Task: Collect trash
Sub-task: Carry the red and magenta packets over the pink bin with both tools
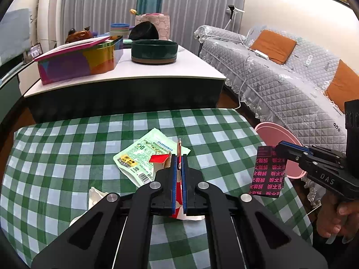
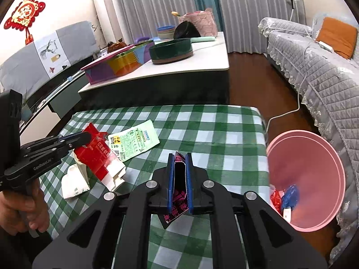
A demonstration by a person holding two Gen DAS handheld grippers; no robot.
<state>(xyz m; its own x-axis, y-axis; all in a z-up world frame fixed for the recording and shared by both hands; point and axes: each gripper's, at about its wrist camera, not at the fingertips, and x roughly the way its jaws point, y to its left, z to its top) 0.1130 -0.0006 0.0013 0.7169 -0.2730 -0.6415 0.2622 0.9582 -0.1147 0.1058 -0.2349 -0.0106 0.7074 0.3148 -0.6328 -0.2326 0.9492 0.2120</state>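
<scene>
My left gripper [image 1: 179,157] is shut on a flattened red-and-white carton [image 1: 178,146], held just above the green checked tablecloth [image 1: 67,145]. In the right wrist view that left gripper [image 2: 86,137] grips the carton [image 2: 98,157] by its top edge. My right gripper [image 2: 179,157] is shut on a dark wrapper with pink characters [image 2: 177,204], which hangs from the right gripper [image 1: 278,149] as a flat wrapper [image 1: 268,172] near the table's right edge. A pink bin [image 2: 314,157] stands beside the table, right of this gripper, with red and blue scraps [image 2: 288,196] inside. A green-and-white sachet [image 1: 143,157] and a white tissue [image 1: 96,196] lie on the cloth.
Beyond the checked table stands a low white-topped table [image 1: 179,67] with a colourful tin [image 1: 78,62] and a dark round bowl [image 1: 154,51]. A grey quilted sofa [image 1: 291,89] with orange cushions runs along the right. A white cable [image 2: 289,112] trails over the wooden floor near the bin.
</scene>
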